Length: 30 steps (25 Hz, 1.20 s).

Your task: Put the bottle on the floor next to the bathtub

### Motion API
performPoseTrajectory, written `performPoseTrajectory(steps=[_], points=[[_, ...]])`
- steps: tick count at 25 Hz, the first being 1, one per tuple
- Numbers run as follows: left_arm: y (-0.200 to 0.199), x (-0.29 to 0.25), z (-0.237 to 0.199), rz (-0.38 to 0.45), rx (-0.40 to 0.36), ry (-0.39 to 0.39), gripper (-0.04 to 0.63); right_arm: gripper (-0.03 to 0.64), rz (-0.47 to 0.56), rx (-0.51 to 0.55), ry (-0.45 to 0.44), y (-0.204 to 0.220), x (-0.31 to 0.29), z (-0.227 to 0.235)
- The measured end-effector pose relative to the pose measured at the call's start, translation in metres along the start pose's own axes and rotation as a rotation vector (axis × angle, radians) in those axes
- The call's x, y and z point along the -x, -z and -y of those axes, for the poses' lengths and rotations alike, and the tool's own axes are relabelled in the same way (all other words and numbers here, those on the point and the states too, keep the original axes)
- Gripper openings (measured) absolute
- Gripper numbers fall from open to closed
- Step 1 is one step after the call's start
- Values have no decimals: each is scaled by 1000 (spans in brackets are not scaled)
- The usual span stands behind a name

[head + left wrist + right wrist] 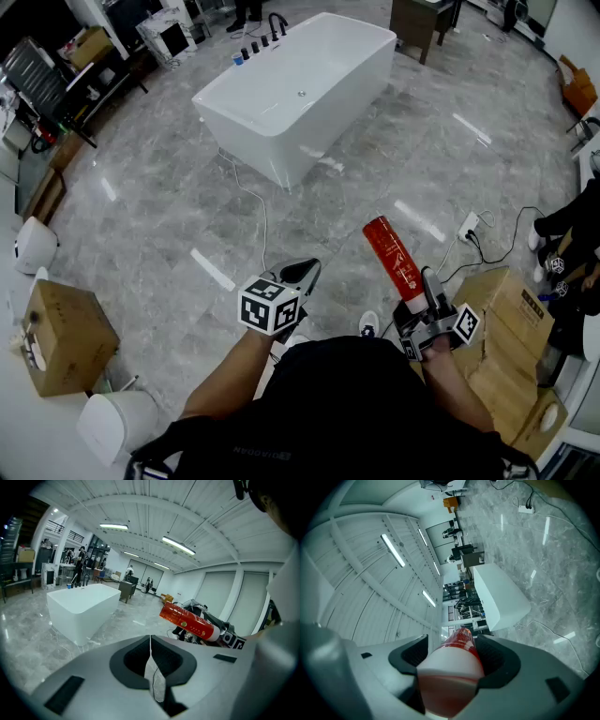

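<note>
A person stands on the grey marble-patterned floor [159,216] with a gripper in each hand. The right gripper [419,292], at 4 o'clock in the head view, pinches a red bottle [390,255] by its white end. Its fingers [499,660] press on either side of the bottle, whose red body juts out beyond them and slants toward 11 o'clock, held in the air above the floor.

The left gripper [306,272], near 6 o'clock, carries nothing. Its fingers [124,665] are pressed together, with only a hairline seam between them.

The white rectangular bathtub [309,84] stands at 12 o'clock, well apart from both grippers, with a dark tap [275,23] at its far end. A white cable [261,211] trails across the floor from the bathtub's near corner toward the person. A power strip [468,226] lies on the floor at 3 o'clock. Cardboard cartons [511,305] sit near the right arm at 4 o'clock, and another cardboard box [66,337] rests at 8 o'clock.

In the left gripper view, the tilted bottle shows at 3 o'clock and the bathtub at 9 o'clock.
</note>
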<state>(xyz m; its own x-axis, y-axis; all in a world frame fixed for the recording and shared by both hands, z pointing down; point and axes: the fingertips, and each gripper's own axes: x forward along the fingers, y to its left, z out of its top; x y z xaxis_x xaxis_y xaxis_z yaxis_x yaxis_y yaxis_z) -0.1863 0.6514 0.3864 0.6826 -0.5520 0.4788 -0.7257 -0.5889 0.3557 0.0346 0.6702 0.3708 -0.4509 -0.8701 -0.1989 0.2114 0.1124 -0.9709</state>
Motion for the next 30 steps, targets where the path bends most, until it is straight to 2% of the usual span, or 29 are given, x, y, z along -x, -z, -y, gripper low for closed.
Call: performPoseTrajectory(steps=[9,20,30], points=[[-2,5,6,6,-3,11,20,319,-17,-2,-11,7,-1,-4],[-2,10,5,15,-12,2,20,321,-19,57,-28,4,3,-6],[12,35,-6,19,2,-1,20,319,-31,59,-14,33,6,0]])
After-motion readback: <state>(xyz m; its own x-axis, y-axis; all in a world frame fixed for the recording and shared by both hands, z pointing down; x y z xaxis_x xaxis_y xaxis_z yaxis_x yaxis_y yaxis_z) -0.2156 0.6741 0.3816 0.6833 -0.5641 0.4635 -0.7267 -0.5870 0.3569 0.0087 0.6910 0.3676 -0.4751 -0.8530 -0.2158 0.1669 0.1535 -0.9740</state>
